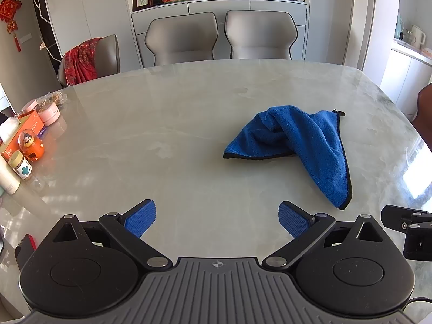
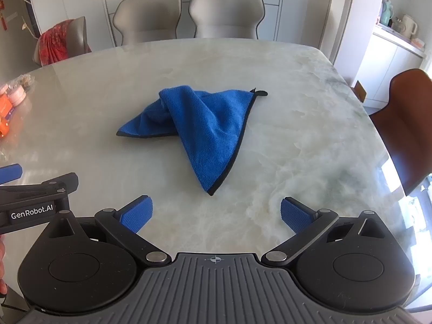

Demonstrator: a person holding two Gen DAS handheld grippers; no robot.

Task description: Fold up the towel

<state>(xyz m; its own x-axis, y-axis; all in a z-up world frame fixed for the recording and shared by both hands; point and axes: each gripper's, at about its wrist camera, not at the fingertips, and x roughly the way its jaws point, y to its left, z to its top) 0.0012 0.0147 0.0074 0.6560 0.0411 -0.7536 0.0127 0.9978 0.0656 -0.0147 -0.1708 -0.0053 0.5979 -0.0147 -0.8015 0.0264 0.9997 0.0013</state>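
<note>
While the crumpled blue terry towel with its black edging lies bunched on the pale marbled stone worktop, I hold both of my tongs spread wide above the near side of that worktop, and neither has hold of anything. My right tongs face the towel almost squarely: its nearest pointed corner lies on the stone just beyond the gap between my blue ribbed pads, not touching them. A small black hanging loop sticks out from the towel's far right corner. The cloth is heaped on itself, one flap draped over another, with a flatter corner reaching out to the towel's left.

My left tongs hover to the left of the towel, which from there sits off to the right and farther in; their blue pads are well apart from each other and from the cloth. The black frame of my right tongs shows at the lower right edge of the left view.

Beyond the towel, two grey upholstered chairs stand at the far edge of the worktop. Well to the towel's left, a cluster of small jars and an orange box sits at the worktop's edge, and a brown leather chair stands to the towel's right.
</note>
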